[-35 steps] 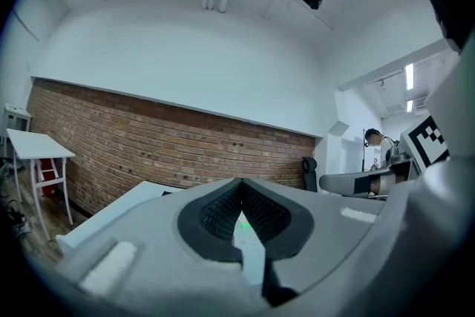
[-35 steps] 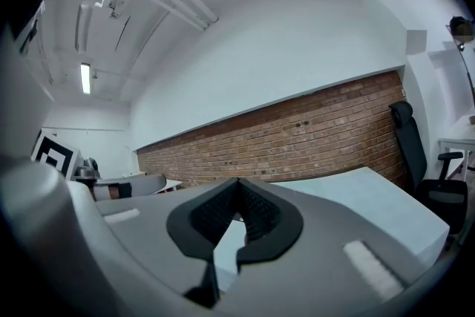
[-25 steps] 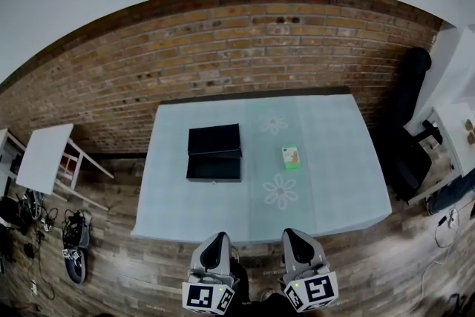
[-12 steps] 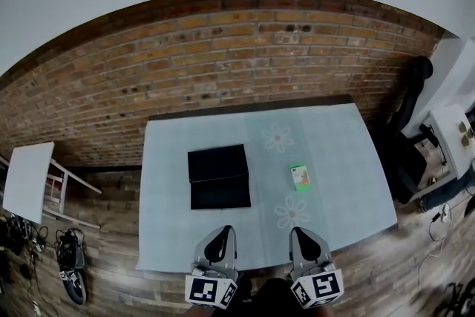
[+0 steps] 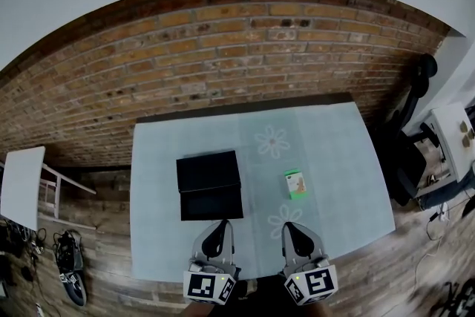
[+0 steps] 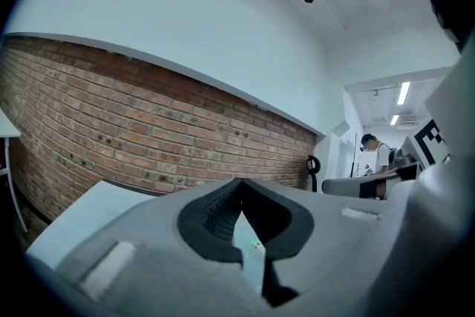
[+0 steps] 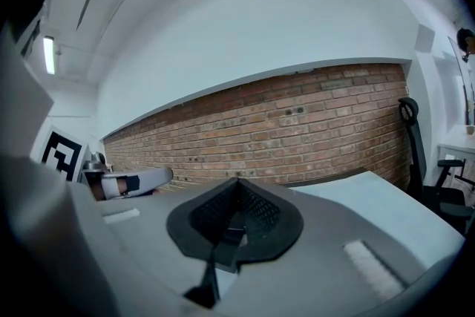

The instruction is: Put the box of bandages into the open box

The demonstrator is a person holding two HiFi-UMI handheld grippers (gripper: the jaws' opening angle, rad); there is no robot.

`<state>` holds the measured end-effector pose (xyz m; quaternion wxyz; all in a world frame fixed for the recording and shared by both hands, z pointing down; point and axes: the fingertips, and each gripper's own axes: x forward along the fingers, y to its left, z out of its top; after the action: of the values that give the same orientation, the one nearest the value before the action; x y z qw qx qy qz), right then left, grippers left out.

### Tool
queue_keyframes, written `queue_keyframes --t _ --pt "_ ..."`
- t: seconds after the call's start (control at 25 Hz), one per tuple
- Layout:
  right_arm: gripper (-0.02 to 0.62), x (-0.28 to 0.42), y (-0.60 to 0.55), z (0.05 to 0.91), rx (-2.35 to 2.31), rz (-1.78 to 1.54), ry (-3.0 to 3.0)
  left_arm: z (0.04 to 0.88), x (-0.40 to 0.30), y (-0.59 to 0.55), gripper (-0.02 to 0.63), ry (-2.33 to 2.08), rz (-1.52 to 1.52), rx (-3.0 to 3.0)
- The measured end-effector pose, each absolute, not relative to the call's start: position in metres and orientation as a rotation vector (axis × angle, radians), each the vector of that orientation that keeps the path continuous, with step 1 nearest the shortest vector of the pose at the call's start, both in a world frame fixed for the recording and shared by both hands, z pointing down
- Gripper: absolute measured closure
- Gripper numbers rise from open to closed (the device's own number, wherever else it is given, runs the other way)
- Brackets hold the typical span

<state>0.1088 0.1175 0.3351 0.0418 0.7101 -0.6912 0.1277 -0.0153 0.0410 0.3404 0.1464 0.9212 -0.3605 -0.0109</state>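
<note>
**A:** Where are the tools?

**B:** Nearest of all, over the near edge of the pale blue-green cloth-covered table (image 5: 338, 189). The left gripper (image 5: 220, 225) and the right gripper (image 5: 289, 227) are side by side. Each has its jaws pressed together with nothing between them.

**A:** And the bandages?

**B:** The small green-and-white cardboard bandage box (image 5: 295, 183) lies on the cloth just beyond the right gripper, untouched, between two white flower prints (image 5: 272, 141). To its left and apart from it, just beyond the left gripper, sits the black open box (image 5: 211, 203). Its lid is folded back on the far side.

**A:** Which step is this, then?

**B:** The very start, I'd say. This is the approach, with no grasp made.

**A:** And the next move?

**B:** Probably one for the right gripper, since it is nearer. It needs to spread its jaws, reach forward and down, and close across the bandage box's narrower sides. Then it carries the box left to the black tray. It looks like light cardboard, so a gentle squeeze should do.

**A:** What's beyond?

**B:** Bare cloth to the far edge, then a red brick wall (image 5: 223, 56). A black office chair (image 5: 415, 85) stands far right.
</note>
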Motion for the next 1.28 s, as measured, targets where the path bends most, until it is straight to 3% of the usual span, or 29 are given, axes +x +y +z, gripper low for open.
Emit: queue_keyframes --t 0.72,1.28 --pt "0.592 0.223 0.066 0.429 2.125 0.592 -1.998 0.395 0.080 -0.003 0.604 -1.065 0.101 2.573" --pt "0.498 0.261 0.045 0.526 2.013 0.803 -1.909 0.441 0.121 -0.012 0.604 -1.078 0.172 2.503"
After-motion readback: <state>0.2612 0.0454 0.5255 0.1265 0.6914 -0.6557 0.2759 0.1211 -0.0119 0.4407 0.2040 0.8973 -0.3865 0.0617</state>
